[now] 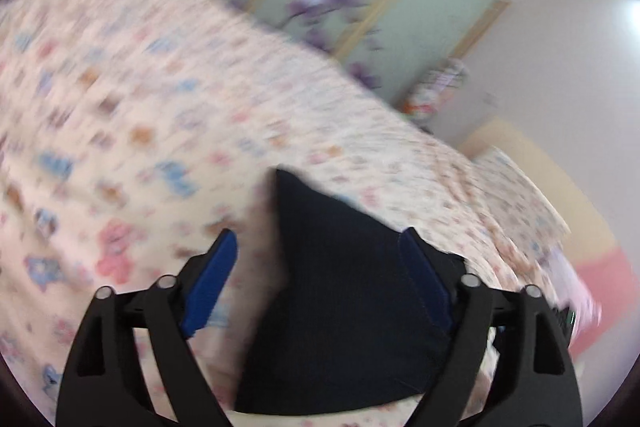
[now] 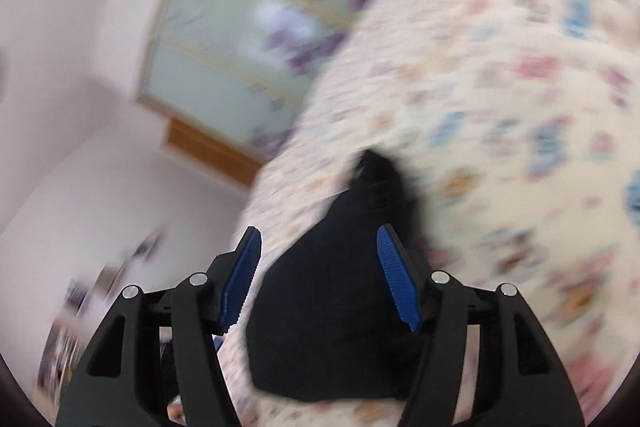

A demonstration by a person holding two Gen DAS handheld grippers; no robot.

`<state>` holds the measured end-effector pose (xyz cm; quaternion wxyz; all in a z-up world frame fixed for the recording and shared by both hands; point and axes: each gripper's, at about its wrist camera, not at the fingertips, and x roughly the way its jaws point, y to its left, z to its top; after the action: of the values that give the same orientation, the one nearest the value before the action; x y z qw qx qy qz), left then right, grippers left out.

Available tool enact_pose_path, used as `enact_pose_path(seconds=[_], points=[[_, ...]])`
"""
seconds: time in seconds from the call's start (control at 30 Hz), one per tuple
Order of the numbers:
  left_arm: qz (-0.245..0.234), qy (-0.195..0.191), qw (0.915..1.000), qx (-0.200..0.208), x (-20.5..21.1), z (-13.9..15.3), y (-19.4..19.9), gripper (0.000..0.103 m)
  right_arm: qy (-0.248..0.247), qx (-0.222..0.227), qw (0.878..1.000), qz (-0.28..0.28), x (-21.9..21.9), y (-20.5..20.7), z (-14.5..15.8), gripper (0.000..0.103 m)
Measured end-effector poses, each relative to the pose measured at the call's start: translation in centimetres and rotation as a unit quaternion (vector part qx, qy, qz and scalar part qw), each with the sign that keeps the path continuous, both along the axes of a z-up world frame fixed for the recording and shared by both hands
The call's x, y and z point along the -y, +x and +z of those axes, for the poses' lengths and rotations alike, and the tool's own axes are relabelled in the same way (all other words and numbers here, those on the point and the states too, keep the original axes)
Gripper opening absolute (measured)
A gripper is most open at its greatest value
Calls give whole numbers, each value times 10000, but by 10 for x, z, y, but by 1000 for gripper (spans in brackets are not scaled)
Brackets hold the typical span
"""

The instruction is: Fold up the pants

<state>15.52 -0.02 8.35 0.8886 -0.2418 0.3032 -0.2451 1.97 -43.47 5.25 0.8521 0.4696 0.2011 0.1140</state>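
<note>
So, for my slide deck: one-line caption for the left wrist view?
Open left gripper over dark pants lying on a cartoon-print bedsheet.

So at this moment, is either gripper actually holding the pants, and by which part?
Neither. Both the left gripper and the right gripper stand open, and the dark pants lie on the patterned bedspread between their pads, unclamped.

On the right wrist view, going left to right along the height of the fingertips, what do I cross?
Pale wall → left blue ribbed finger pad → dark navy pants fabric → right blue ribbed finger pad → cream bedsheet with a cartoon print.
</note>
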Motion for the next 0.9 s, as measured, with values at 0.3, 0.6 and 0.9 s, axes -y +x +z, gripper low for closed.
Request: enact_pose_path(seconds=[0.3,0.6,0.9], points=[[-308,644,9956,-605,65,-21,24,98,-995,-528,9919,584,-51,24,-7,71],[-382,1776,9812,-646,94,-77,31,100,-1439,-818,9849,514,-50,31,-34,71],[-132,2836,9588,63,112,-59,-15,101,-1513,-363,9859,617,-65,14,-13,82]])
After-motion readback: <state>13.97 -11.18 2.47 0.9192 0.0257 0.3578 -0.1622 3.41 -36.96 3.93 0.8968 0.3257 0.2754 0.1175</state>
